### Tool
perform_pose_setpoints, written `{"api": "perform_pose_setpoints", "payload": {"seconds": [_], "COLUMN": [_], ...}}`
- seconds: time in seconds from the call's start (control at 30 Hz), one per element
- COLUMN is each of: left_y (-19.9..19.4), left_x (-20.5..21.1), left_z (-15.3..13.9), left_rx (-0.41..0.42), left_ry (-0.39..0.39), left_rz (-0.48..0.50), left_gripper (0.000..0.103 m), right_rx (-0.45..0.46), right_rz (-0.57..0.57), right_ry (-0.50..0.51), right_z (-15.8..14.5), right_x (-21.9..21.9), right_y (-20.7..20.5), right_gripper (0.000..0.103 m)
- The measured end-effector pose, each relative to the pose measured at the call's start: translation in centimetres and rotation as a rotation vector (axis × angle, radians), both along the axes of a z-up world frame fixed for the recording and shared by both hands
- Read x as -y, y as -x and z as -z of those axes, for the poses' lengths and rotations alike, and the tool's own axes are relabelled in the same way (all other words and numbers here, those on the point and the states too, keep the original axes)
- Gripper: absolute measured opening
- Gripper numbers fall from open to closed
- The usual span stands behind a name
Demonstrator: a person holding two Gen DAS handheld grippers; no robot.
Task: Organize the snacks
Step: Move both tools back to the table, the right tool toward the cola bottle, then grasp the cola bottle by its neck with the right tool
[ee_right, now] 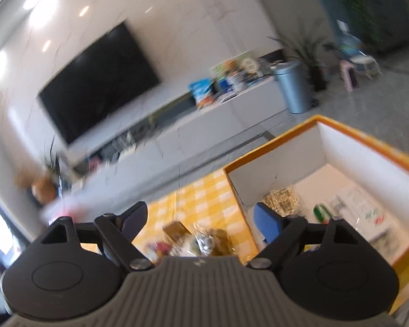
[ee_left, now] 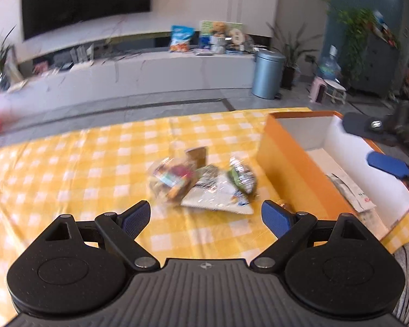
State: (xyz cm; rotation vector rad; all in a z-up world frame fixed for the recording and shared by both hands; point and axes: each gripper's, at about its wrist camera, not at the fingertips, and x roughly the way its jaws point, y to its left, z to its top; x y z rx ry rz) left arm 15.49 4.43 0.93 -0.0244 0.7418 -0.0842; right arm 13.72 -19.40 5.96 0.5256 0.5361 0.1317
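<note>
Loose snacks lie in a pile on the yellow checked tablecloth (ee_left: 68, 169): a clear bag of mixed pieces (ee_left: 171, 177), a flat white packet (ee_left: 218, 196), a green and silver packet (ee_left: 242, 175) and a small brown one (ee_left: 196, 155). My left gripper (ee_left: 205, 207) hovers just in front of the pile, open, with nothing between its fingers. To the right stands an orange box (ee_left: 286, 163) with white inner walls. My right gripper (ee_right: 200, 207) is open and empty above the box's (ee_right: 368, 136) left wall. Inside lie a beige packet (ee_right: 282, 200), a green one (ee_right: 321, 212) and a white one (ee_right: 362, 207).
Beyond the table's far edge is grey floor, then a long white cabinet (ee_left: 150, 70) with snack bags on it under a wall television (ee_left: 84, 0). A blue-grey bin (ee_left: 268, 73), potted plants and a pink stool (ee_left: 317, 88) stand at the right.
</note>
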Motion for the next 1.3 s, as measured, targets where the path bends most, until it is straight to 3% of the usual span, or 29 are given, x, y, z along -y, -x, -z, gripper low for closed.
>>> {"api": "perform_pose_setpoints", "payload": {"seconds": [0.1, 0.17, 0.43, 0.47, 0.53, 0.73, 0.8, 0.93, 1.03, 1.13, 1.2, 1.3], "left_y": [0.6, 0.9, 1.7, 1.7, 1.6, 0.8, 0.7, 0.6, 0.4, 0.4, 0.4, 0.5], "left_x": [-1.9, -3.0, -5.6, -5.9, -6.7, -7.8, -7.9, -7.8, -7.6, -7.6, -7.6, -7.7], "left_z": [1.0, 1.6, 2.4, 2.5, 2.9, 4.9, 5.2, 5.4, 5.6, 5.8, 5.9, 5.9], "left_rx": [-0.004, -0.006, 0.041, 0.04, 0.04, -0.025, -0.039, -0.048, -0.054, -0.062, -0.064, -0.065], "left_ry": [0.037, 0.055, 0.027, 0.037, 0.073, 0.125, 0.139, 0.155, 0.149, 0.146, 0.14, 0.13], "left_rz": [-0.036, -0.063, -0.134, -0.137, -0.149, -0.175, -0.176, -0.158, -0.154, -0.164, -0.172, -0.179], "left_gripper": [0.103, 0.103, 0.103, 0.103, 0.103, 0.103, 0.103, 0.103, 0.103, 0.103, 0.103, 0.103], "right_rx": [-0.007, 0.004, 0.097, 0.101, 0.112, -0.029, -0.085, -0.173, -0.26, -0.344, -0.334, -0.326], "right_rz": [-0.003, 0.014, 0.082, 0.094, 0.142, 0.142, 0.144, 0.186, 0.206, 0.204, 0.202, 0.18], "right_ry": [-0.007, 0.046, 0.47, 0.509, 0.55, 0.607, 0.566, 0.578, 0.535, 0.477, 0.501, 0.502], "right_z": [0.6, 1.0, 3.9, 4.6, 6.0, 10.2, 11.0, 12.4, 13.5, 14.7, 14.8, 14.8], "right_x": [-1.0, -2.1, -9.3, -9.9, -10.8, -12.0, -11.6, -11.6, -10.6, -9.6, -9.9, -10.1], "right_y": [0.0, 0.1, 0.8, 0.7, 1.0, -0.1, -0.5, -0.9, -1.4, -2.0, -2.0, -1.8], "right_gripper": [0.079, 0.068, 0.038, 0.031, 0.027, 0.025, 0.026, 0.029, 0.035, 0.035, 0.035, 0.022]}}
